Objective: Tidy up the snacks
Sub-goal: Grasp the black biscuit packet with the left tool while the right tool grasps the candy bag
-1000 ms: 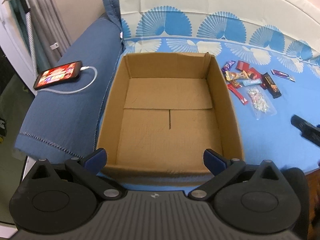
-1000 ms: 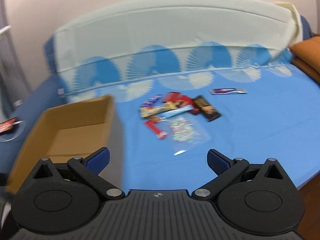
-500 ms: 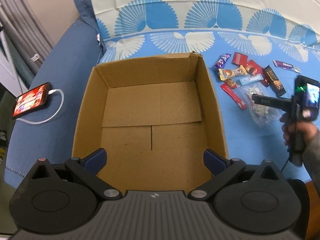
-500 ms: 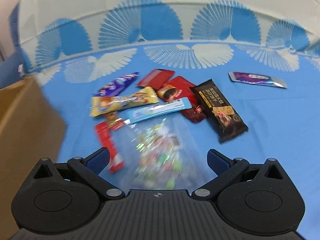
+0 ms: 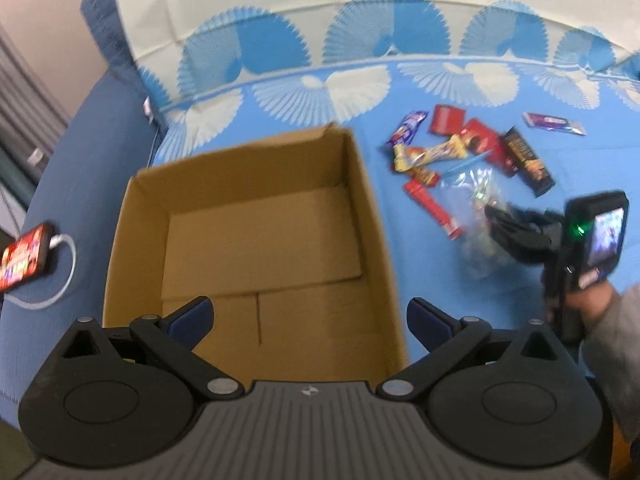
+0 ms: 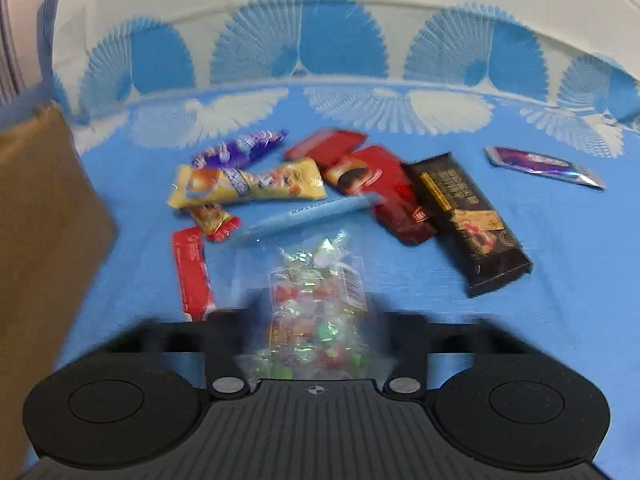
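1. While the cardboard box near the bed's left edge stands empty, the left gripper hangs over its near wall, jaws apart and holding nothing; the right gripper reaches into the snack pile beside the box.
2. Seen from the right wrist, the right gripper has just been closing on the clear candy bag, which sits between its blurred jaws. The chocolate bar, the yellow packet and the rest lie on the blue sheet: sorting looks barely begun.
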A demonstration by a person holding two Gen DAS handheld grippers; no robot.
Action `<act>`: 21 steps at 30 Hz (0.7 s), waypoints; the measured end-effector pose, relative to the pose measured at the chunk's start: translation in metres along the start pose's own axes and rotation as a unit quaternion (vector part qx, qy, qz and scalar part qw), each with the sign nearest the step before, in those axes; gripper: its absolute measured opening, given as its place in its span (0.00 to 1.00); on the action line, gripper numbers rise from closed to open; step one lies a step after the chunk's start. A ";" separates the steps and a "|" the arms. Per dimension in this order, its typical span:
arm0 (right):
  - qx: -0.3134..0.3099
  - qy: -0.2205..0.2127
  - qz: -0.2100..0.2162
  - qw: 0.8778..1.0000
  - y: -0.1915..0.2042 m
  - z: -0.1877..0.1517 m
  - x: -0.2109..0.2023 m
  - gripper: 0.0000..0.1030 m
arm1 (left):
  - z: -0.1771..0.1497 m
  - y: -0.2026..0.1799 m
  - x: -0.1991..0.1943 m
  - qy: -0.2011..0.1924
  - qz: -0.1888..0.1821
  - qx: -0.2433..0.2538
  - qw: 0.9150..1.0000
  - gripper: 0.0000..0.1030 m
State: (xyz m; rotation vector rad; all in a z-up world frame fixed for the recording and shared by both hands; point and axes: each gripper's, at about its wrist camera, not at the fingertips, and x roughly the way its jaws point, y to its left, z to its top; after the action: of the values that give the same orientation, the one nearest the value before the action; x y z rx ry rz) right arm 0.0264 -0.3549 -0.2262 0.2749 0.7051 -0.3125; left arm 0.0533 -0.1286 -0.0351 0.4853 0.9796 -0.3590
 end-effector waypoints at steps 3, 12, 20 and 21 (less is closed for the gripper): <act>0.065 0.004 0.027 0.997 -0.026 0.000 -0.022 0.12 | 0.011 -0.018 -0.001 -0.014 -0.008 0.013 1.000 1.00; 0.211 0.015 -0.112 0.971 -0.117 -0.026 -0.098 0.12 | 0.056 -0.111 0.023 -0.055 -0.067 0.103 0.991 1.00; 0.239 -0.002 -0.175 0.955 -0.178 -0.046 -0.119 0.12 | 0.132 -0.215 0.127 0.016 -0.162 0.053 0.985 1.00; 0.241 -0.002 -0.179 0.954 -0.182 -0.048 -0.119 0.12 | 0.141 -0.225 0.140 0.028 -0.167 0.040 0.985 1.00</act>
State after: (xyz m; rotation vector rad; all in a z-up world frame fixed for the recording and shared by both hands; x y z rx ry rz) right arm -0.1549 -0.4834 -0.2072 0.6106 0.6654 -0.8359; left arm 0.1116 -0.4037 -0.1403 0.4056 1.1054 -0.6913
